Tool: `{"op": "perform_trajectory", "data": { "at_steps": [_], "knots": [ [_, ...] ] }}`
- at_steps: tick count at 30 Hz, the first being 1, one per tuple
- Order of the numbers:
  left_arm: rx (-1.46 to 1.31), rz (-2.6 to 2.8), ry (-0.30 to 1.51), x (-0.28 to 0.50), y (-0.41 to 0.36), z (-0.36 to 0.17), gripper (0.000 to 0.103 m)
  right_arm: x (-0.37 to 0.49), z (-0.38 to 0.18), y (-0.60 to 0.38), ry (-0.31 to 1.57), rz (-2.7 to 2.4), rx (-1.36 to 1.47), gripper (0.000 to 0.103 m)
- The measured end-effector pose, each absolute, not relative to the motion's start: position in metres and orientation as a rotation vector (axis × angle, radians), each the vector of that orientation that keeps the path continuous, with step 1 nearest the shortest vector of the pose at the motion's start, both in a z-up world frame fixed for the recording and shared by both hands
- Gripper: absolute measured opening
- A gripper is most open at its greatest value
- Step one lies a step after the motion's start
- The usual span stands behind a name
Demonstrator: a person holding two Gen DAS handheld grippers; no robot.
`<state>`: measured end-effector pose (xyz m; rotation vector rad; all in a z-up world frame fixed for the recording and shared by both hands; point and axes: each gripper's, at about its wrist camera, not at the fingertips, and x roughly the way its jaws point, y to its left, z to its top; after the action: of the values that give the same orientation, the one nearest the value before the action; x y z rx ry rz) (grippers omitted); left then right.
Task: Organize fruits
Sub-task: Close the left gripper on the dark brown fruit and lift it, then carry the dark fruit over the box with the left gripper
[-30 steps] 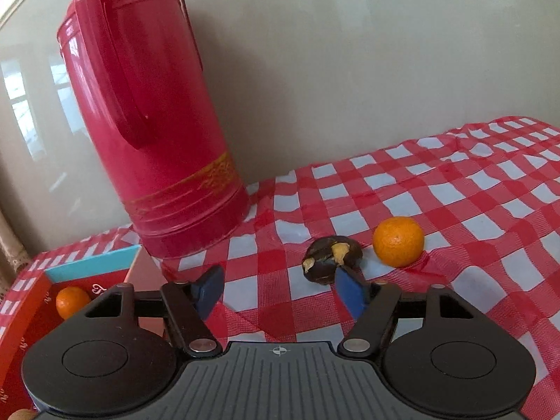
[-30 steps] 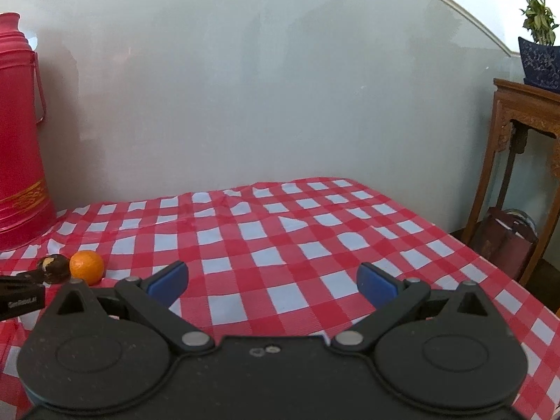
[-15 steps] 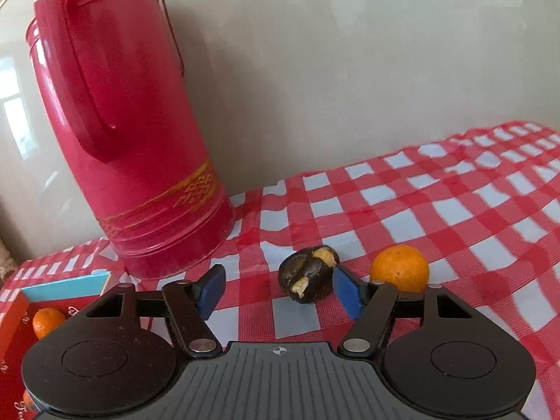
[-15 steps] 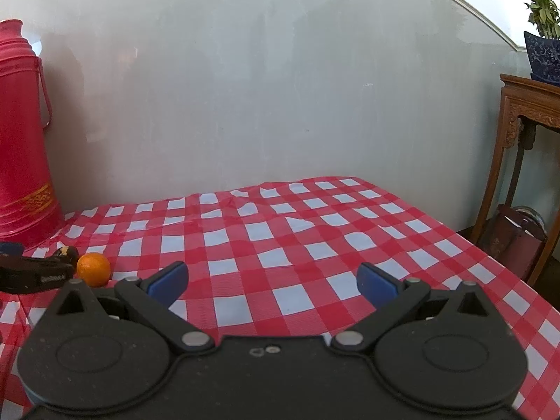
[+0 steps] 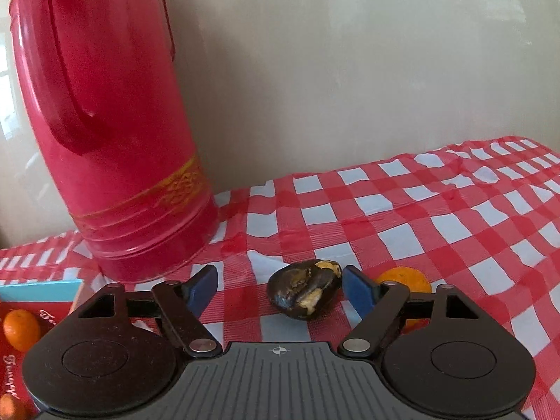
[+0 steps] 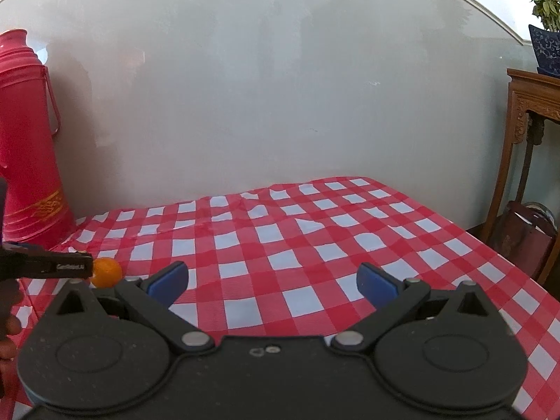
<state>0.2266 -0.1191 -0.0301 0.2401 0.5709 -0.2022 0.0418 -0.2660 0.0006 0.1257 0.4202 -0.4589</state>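
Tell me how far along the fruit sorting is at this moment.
Partly done, it seems: one orange fruit already lies in the red box. In hand: the left gripper is open, jaws just widened, around the dark split fruit on the checked cloth, not gripping. Left: that fruit and the orange one beside it. The right gripper is open, empty.

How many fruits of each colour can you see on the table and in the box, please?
Orange fruits: 3, one on the cloth, one in the red box, one cut off at the frame's corner.
Dark brown fruit: 1, between the open fingers of the left gripper, touching neither.
Total: 4
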Motion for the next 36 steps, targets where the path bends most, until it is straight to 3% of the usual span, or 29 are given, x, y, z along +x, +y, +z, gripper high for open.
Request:
{"op": "perform_trajectory", "data": {
  "at_steps": [3,5,7,18,36],
  "knots": [
    [0.224,-0.183,0.597,0.234,-0.118,-0.038,0.078,0.041,0.001,-0.268,0.421,-0.450,0.131,0.097],
    [0.198,-0.194,0.602,0.236,-0.115,-0.041,0.068,0.040,0.001,-0.268,0.418,-0.455,0.129,0.097],
    [0.178,-0.202,0.607,0.237,-0.113,-0.040,0.044,0.040,0.001,-0.268,0.418,-0.456,0.129,0.097],
    [0.115,-0.183,0.600,0.220,-0.100,-0.028,0.043,0.041,0.003,-0.264,0.407,-0.445,0.112,0.097],
    [0.077,-0.077,0.485,0.123,-0.021,0.030,0.043,0.042,0.003,-0.240,0.396,-0.432,0.026,0.097]
  ]
}}
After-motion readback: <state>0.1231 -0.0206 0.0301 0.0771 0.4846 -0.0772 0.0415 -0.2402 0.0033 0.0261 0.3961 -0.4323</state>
